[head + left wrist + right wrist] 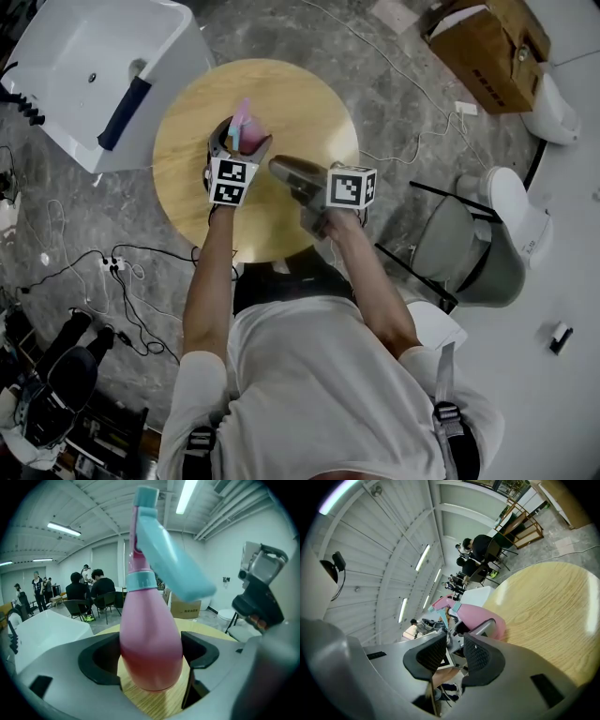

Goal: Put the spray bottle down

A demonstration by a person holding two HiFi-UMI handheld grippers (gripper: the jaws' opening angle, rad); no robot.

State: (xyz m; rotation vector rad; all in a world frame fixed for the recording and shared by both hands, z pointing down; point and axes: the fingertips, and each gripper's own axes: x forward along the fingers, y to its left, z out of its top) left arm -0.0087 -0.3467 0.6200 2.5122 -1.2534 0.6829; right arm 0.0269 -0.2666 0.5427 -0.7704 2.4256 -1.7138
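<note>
**Bottle over the table, not yet let go**

The round wooden table (309, 112) fills the upper middle of the head view, and its top is bare where the bottle is headed, so nothing blocks a landing spot.

The pink spray bottle (150, 620) stands roughly upright in the centre of the left gripper view, with its teal sprayer head (173, 559) tipped toward the upper right. Its rounded base sits low in the frame with wood grain right beneath it. Whether the base touches the wood or hangs just above it cannot be told.

The left gripper (152, 641) has its jaws spread wide around the bottle's fat lower body, with the pads against its sides, so the bottle is held.

The right gripper (454, 652) has its jaws drawn close with a narrow gap and nothing between them (it only looks across at the bottle from the side).

Judged from this, the carry to the table is about done. What is left is to settle the base flat, open the left jaws and draw them clear without tipping the bottle.
</note>
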